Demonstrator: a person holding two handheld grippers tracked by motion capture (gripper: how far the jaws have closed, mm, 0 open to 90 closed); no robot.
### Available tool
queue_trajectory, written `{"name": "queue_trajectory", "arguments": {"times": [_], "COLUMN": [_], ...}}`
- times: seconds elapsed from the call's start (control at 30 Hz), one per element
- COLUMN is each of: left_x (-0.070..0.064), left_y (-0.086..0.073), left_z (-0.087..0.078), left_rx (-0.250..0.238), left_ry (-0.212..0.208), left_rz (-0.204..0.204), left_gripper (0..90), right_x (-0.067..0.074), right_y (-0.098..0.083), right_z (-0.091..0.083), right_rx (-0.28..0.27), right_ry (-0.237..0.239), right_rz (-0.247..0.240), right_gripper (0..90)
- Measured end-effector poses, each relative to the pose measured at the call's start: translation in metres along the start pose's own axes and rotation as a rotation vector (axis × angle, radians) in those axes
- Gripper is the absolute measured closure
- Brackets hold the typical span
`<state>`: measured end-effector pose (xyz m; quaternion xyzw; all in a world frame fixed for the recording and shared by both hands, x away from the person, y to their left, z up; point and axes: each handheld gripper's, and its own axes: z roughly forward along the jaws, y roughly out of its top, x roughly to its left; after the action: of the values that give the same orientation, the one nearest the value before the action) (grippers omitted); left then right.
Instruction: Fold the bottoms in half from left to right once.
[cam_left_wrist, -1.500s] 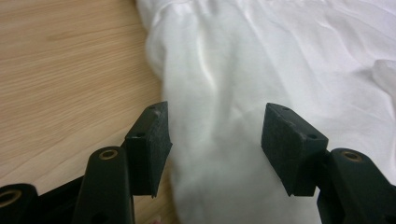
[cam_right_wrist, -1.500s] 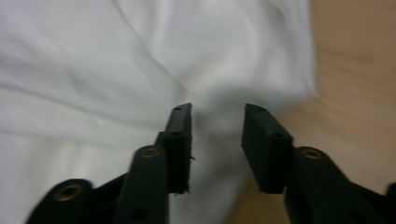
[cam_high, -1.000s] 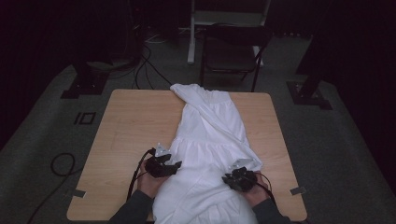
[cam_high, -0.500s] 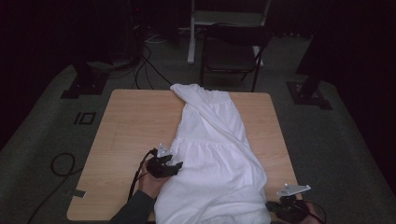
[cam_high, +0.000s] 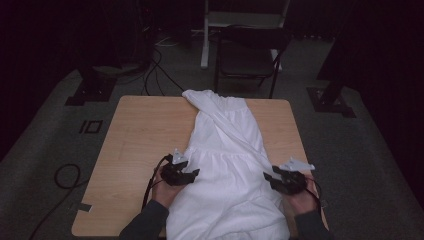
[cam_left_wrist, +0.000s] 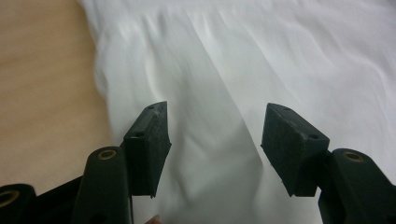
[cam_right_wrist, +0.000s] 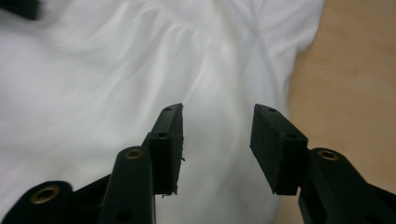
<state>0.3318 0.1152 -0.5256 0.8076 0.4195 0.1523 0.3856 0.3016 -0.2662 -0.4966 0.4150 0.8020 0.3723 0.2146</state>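
A white dress (cam_high: 227, 165) lies lengthwise on the wooden table (cam_high: 140, 135), its narrow top at the far edge and its wide skirt at the near edge. My left gripper (cam_high: 194, 173) rests at the skirt's left edge. Its jaws stand open over the cloth (cam_left_wrist: 219, 70), with bare wood to their left. My right gripper (cam_high: 268, 177) is at the skirt's right edge. Its jaws have just been opening and stand apart above the cloth (cam_right_wrist: 116, 84), with nothing pressed between the pads (cam_right_wrist: 170, 144).
A dark chair (cam_high: 247, 55) and a white stand (cam_high: 205, 35) are behind the table. Cables (cam_high: 65, 175) trail on the grey floor at the left. Dark stand bases (cam_high: 90, 90) (cam_high: 330, 100) flank the far corners. Bare wood lies left of the dress.
My right gripper left the skirt, swung out to the near right table corner, then came back to the skirt's right edge with its jaws wider. The left gripper stayed put.
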Motion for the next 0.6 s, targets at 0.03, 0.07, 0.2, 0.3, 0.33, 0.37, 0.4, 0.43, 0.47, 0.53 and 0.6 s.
{"name": "queue_trajectory", "arguments": {"times": [0.03,0.07,0.2,0.3,0.33,0.37,0.4,0.43,0.47,0.53,0.6], "left_x": [0.002,0.009,0.021,0.025,0.027,0.028,0.029,0.029,0.028,0.027,0.027], "left_y": [0.005,0.017,0.041,0.051,0.051,0.050,0.048,0.047,0.047,0.045,0.043], "left_z": [0.002,0.009,0.035,0.059,0.065,0.070,0.073,0.074,0.074,0.073,0.073], "left_rx": [-0.003,0.000,0.024,0.084,0.105,0.120,0.124,0.116,0.114,0.113,0.104], "left_ry": [0.008,0.022,0.002,0.016,0.015,0.009,0.003,0.001,0.004,0.007,0.004], "left_rz": [0.006,0.000,-0.005,0.005,-0.004,-0.009,-0.015,-0.018,-0.018,-0.010,-0.013], "left_gripper": [41.4,41.4,41.5,42.6,43.3,44.7,46.9,48.8,49.9,52.8,55.5], "right_x": [0.000,-0.009,-0.023,-0.026,-0.027,-0.028,-0.030,-0.032,-0.034,-0.038,-0.039], "right_y": [0.000,0.017,0.047,0.060,0.061,0.061,0.060,0.058,0.055,0.049,0.045], "right_z": [0.000,0.023,0.063,0.092,0.100,0.108,0.115,0.120,0.124,0.126,0.124], "right_rx": [0.000,0.019,0.051,0.111,0.130,0.155,0.178,0.197,0.216,0.219,0.204], "right_ry": [0.000,-0.021,-0.001,0.013,-0.001,-0.006,-0.013,-0.029,-0.043,-0.022,-0.013], "right_rz": [0.000,-0.002,-0.009,-0.045,-0.051,-0.044,-0.040,-0.034,-0.019,0.034,0.066], "right_gripper": [52.3,50.3,49.4,51.3,52.9,55.3,58.1,59.9,62.1,64.9,69.3]}}
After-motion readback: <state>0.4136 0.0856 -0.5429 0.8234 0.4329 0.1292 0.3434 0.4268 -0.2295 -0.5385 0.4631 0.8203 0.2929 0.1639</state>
